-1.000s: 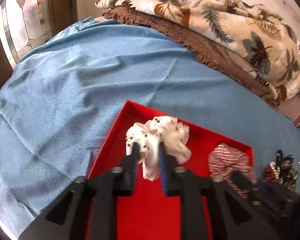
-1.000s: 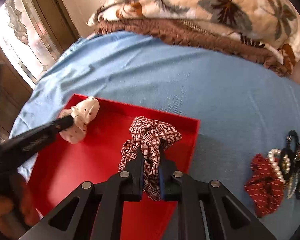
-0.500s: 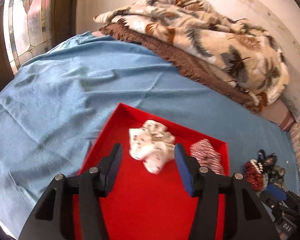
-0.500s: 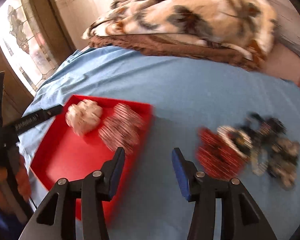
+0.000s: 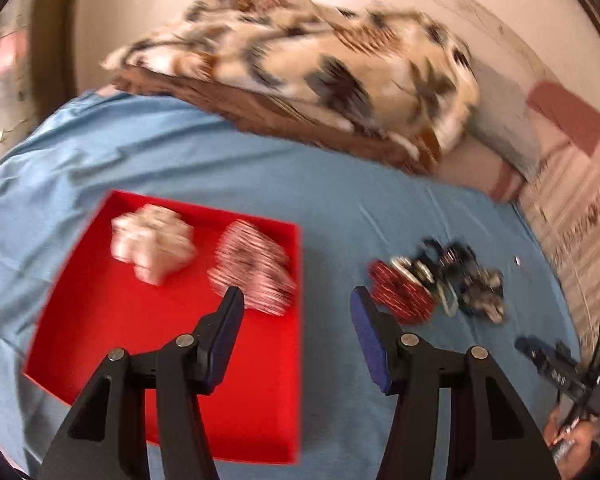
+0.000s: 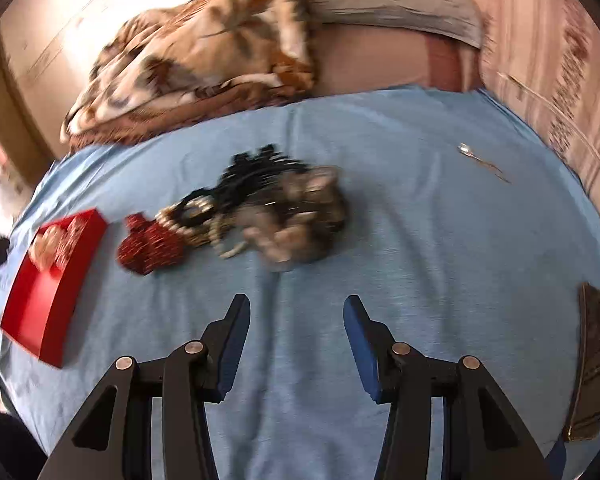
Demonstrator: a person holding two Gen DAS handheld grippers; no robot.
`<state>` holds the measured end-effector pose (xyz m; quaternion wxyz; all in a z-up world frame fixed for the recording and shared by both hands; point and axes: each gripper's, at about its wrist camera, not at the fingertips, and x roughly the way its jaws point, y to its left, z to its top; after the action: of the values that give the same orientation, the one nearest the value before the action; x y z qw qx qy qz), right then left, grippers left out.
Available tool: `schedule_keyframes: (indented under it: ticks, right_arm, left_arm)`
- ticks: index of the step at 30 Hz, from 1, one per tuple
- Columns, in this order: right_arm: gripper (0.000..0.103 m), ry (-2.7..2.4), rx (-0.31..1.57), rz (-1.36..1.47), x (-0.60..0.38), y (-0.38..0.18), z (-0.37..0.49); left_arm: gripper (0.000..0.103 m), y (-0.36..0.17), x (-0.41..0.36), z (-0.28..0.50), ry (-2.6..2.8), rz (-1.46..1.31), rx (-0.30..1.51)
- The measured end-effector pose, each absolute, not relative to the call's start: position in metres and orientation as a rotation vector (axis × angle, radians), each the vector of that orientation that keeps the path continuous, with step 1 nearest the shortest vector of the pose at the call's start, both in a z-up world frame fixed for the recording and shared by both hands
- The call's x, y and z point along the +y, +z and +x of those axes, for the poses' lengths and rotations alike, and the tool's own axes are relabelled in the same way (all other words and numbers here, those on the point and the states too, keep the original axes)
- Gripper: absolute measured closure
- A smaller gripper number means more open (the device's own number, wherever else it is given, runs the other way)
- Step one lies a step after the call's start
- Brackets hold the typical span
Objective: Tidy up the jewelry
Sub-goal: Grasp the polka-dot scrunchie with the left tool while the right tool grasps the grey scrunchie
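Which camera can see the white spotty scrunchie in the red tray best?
The left wrist view. There the white fabric scrunchie lies large, though blurred, in the shallow red tray, beside a red-and-white checked scrunchie. The right wrist view shows the white scrunchie only as a tiny pale blur at the left edge.

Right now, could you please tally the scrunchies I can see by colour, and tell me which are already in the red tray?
White scrunchie: 1, in the red tray
Red-and-white checked scrunchie: 1, in the tray
Dark red scrunchie: 1, on the blue sheet, against the jewelry pile
Total: 3 scrunchies; the tangled pile is too blurred to count.
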<state>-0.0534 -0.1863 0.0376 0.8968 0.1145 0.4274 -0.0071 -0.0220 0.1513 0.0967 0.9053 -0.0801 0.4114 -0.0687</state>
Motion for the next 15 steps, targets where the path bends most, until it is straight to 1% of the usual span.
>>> schedule_keyframes:
  ticks: [3, 5, 12, 14, 15]
  right_arm:
    - [0.047, -0.001, 0.857, 0.293, -0.199, 0.031, -0.048]
    - [0.042, 0.011, 0.84, 0.332, -0.205, 0.025, -0.045]
    - [0.04, 0.07, 0.822, 0.479, -0.224, 0.016, -0.022]
    - [0.036, 0.065, 0.807, 0.488, -0.227, 0.017, -0.015]
    - [0.035, 0.062, 0.802, 0.494, -0.228, 0.017, -0.01]
  left_arm:
    - [0.049, 0.085, 0.118, -0.01, -0.175, -0.139, 0.905]
    - [0.049, 0.076, 0.1, 0.0, -0.18, -0.117, 0.926]
    - [0.049, 0.037, 0.066, 0.042, -0.164, -0.148, 1.012]
    - [0.049, 0.027, 0.059, 0.051, -0.156, -0.138, 1.022]
    - [0.049, 0.022, 0.056, 0.055, -0.16, -0.14, 1.03]
